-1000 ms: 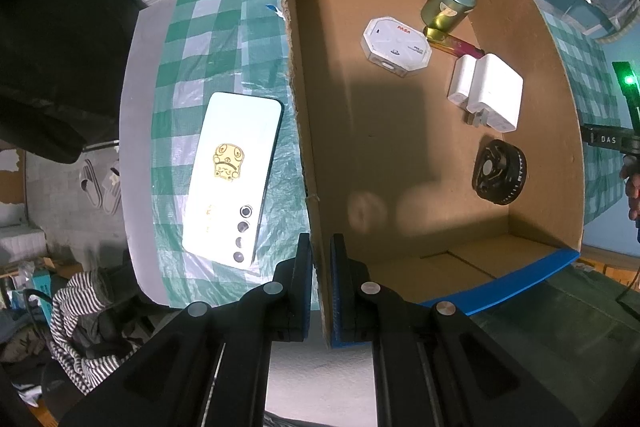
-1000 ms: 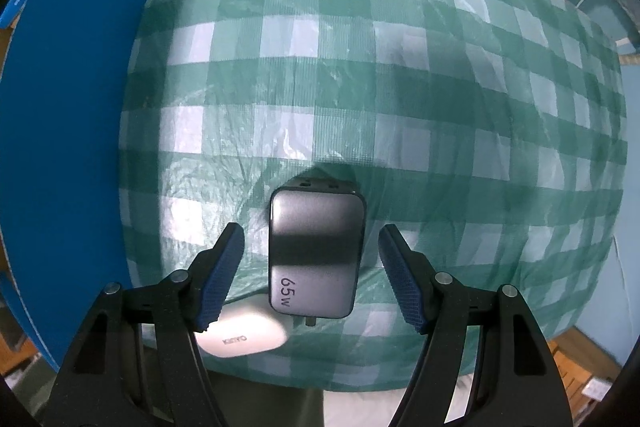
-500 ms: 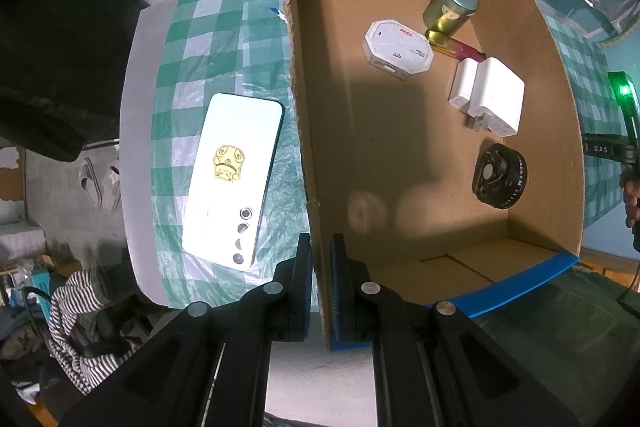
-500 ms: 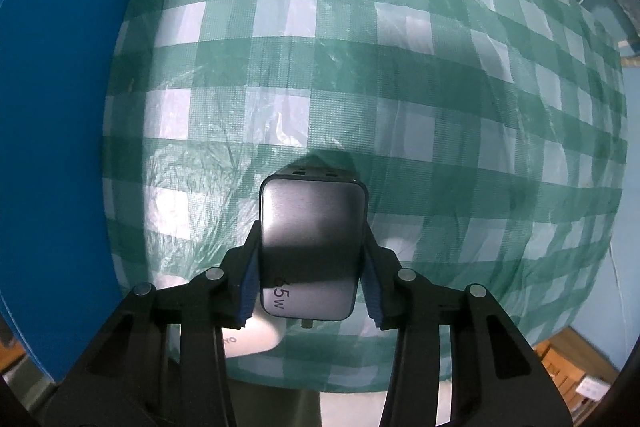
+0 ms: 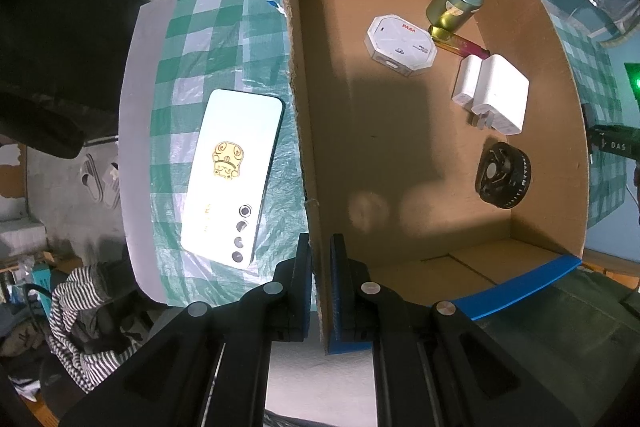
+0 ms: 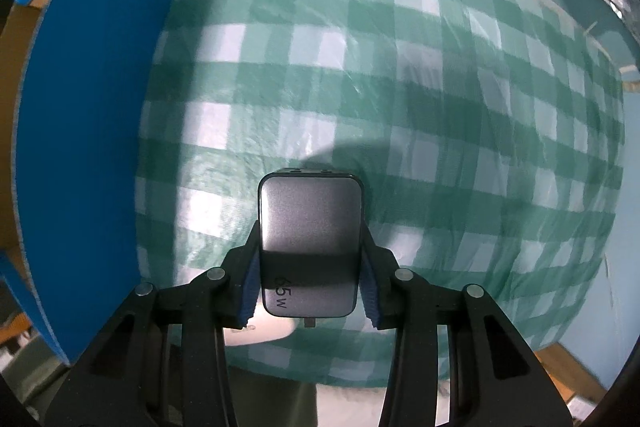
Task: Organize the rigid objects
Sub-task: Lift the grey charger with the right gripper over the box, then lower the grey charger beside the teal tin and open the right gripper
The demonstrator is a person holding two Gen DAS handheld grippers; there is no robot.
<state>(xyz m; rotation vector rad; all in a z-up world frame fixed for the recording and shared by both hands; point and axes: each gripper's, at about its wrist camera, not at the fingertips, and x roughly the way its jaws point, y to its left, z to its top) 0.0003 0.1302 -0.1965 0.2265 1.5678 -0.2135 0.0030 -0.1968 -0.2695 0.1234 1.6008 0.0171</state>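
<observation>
My left gripper points down and is shut on the left wall of an open cardboard box with blue outer faces. In the box lie a gold-green tin, a white octagonal case, two white chargers, a pink-yellow tube and a black round part. My right gripper is shut on a grey 65W charger, holding it just above the green checked cloth, right of the box's blue wall.
A white phone with a gold sticker lies on the cloth left of the box. A small white rounded object rests on the cloth under the held charger. The table edge runs close to the phone's left.
The right jaws closed from wide open onto the grey charger and then raised it a little off the cloth. The left gripper kept still on the box wall.
</observation>
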